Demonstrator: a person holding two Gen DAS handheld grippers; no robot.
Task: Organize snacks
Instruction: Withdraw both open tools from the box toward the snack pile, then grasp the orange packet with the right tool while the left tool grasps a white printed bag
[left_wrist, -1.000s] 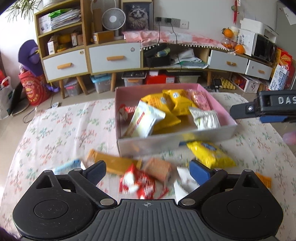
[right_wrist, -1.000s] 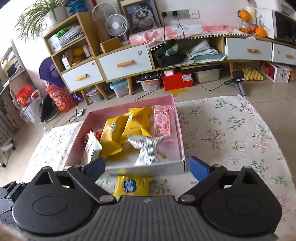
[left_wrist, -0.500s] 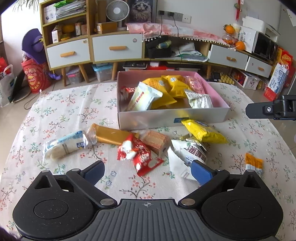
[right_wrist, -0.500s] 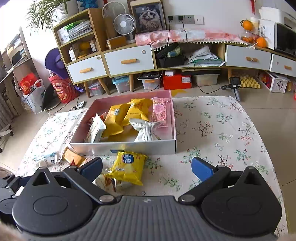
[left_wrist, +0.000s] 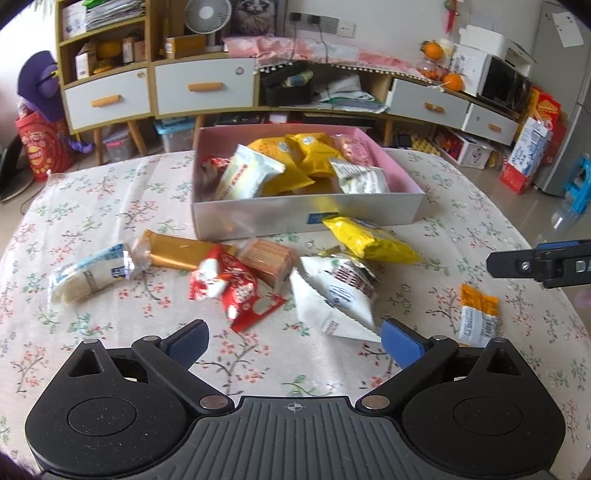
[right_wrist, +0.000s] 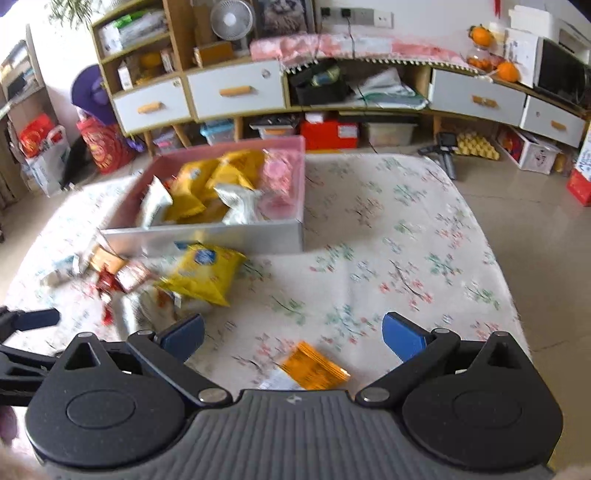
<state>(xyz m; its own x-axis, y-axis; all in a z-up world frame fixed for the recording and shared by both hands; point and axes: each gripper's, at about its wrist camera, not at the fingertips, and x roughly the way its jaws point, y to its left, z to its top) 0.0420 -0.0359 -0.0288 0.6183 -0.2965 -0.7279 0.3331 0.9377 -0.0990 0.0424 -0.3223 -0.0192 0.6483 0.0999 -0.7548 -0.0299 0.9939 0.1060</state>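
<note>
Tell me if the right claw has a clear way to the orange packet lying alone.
Probably yes: the right claw is open and empty, and the orange packet lies right below it on bare tablecloth, with nothing between.

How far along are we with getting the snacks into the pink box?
Partly done. Several packets already lie in the pink box. Nothing is in hand: the left gripper and right gripper both have jaws open and empty. Left on the table: the yellow bag, white pouch, red packet, gold bar, white roll and orange packet.
</note>
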